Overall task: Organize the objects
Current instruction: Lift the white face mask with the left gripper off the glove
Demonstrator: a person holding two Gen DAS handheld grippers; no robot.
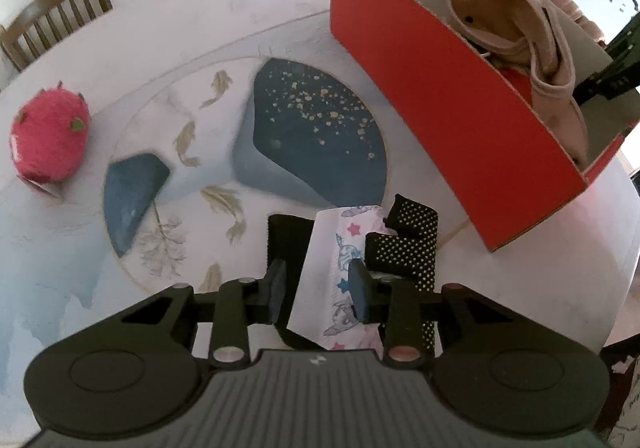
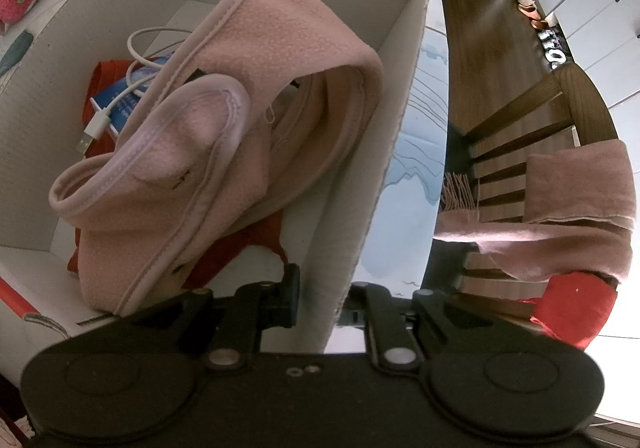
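Observation:
My left gripper [image 1: 318,288] points down at the table, its pads against the sides of a white cloth [image 1: 340,248] printed with stars and cartoon animals. Black dotted socks [image 1: 404,244] lie just right of it, and a black piece shows underneath. My right gripper [image 2: 320,304] is shut on the near wall of the red box [image 2: 384,152], one finger [image 2: 290,300] inside and the other hidden behind the wall. The red box [image 1: 440,88] stands at the table's right. It holds a pink fleece item [image 2: 248,88], a white USB cable [image 2: 120,96] and red fabric [image 2: 240,248].
A pink dragon-fruit plush [image 1: 48,136] lies at the table's left. The round table [image 1: 120,248] carries a fish-and-blue pattern. A wooden chair [image 1: 52,20] stands beyond the far left edge. Another chair [image 2: 520,136], with a pink scarf [image 2: 568,208] and a red cloth [image 2: 572,308], stands right of the box.

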